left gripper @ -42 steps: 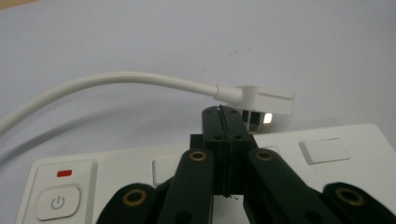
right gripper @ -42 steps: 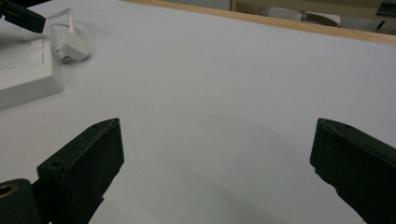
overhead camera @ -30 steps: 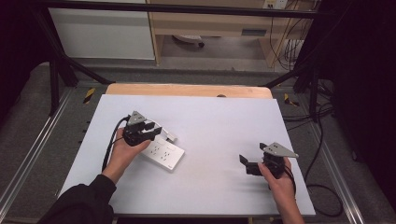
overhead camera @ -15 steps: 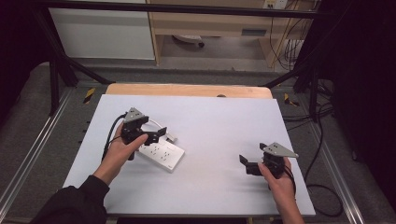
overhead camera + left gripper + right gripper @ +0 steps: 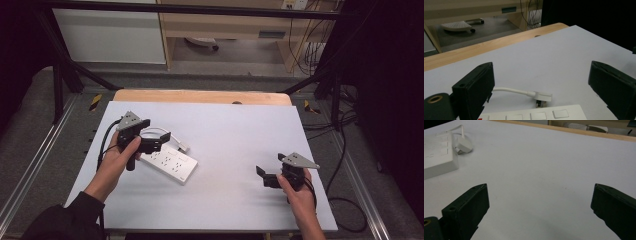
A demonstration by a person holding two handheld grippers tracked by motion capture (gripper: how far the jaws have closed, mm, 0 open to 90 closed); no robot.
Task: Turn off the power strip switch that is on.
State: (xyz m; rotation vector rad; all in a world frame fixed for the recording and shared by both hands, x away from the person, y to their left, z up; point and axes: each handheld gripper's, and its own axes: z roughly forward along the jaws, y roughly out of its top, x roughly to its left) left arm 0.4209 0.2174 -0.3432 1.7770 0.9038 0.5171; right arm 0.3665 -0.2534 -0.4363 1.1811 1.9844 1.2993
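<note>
On the left half of the white worktop (image 5: 235,145) lies a white power strip (image 5: 170,162), set at a slant, with its short cable (image 5: 509,90) curling round to a white plug (image 5: 543,96) that rests just beyond the strip's far edge. The left hand-held gripper (image 5: 159,142) hovers right over the strip's upper end, jaws spread wide — in its own view the plug and cable sit squarely between the two black jaws, the strip's sockets just below.

The right hand-held gripper (image 5: 263,176) is well apart, low over bare worktop near the front right, its jaws also wide and holding nothing; from there the strip (image 5: 437,155) shows far off at the left.

I'd judge the plug is what's being reached for. To do it well, lower the left one straight down so the jaws close across the plug's flat sides rather than on the thin cable — a pinch on the cord would only drag the strip. The right one could come over to pin the strip.
</note>
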